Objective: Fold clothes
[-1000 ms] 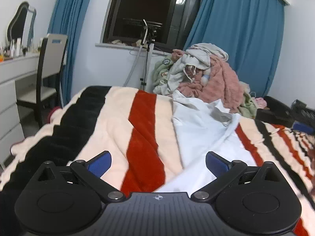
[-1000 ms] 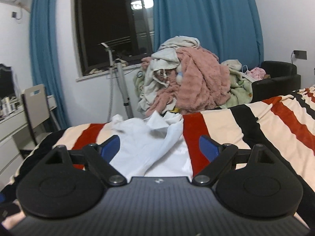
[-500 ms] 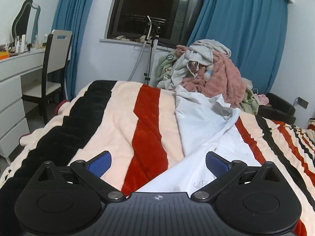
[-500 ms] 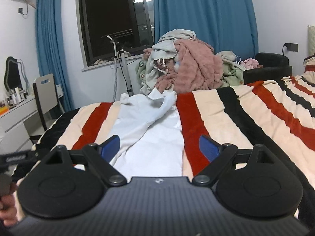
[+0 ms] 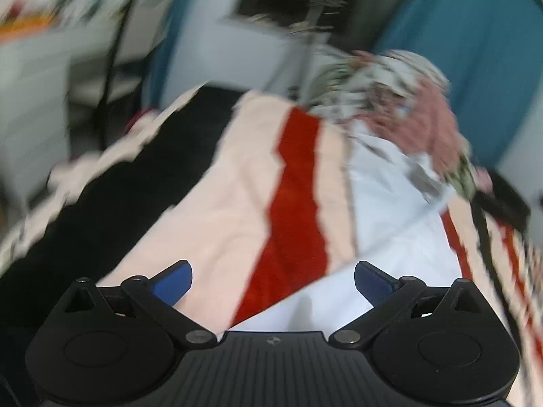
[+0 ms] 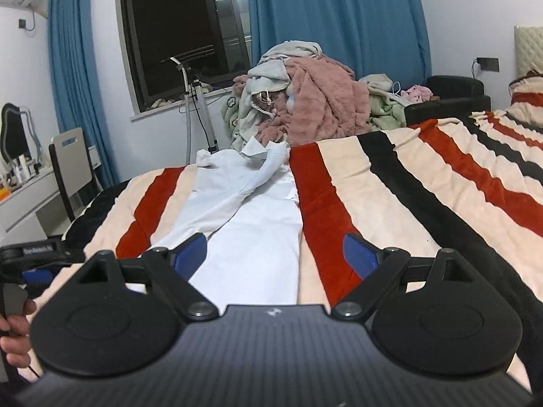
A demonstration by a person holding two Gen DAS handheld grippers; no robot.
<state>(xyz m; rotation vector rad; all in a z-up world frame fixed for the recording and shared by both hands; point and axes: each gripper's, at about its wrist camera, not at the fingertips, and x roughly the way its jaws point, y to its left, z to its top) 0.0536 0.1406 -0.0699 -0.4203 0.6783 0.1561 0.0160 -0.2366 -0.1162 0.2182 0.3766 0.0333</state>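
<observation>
While both grippers hover low over the near end of the bed, the left gripper [image 5: 273,279] and right gripper [image 6: 275,251] have their jaws spread, pinching nothing. Just beyond them the white shirt [image 6: 251,224] lies lengthwise on the striped blanket [image 6: 407,183], one sleeve laid diagonally across its body, collar rumpled at the far end. A folding pass seems in hand; how far along is unclear. Farther off sits a clothes pile [image 6: 305,98].

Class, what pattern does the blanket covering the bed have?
The blanket has wavy-edged stripes of cream, red and black, clearest in the right wrist view.
</observation>
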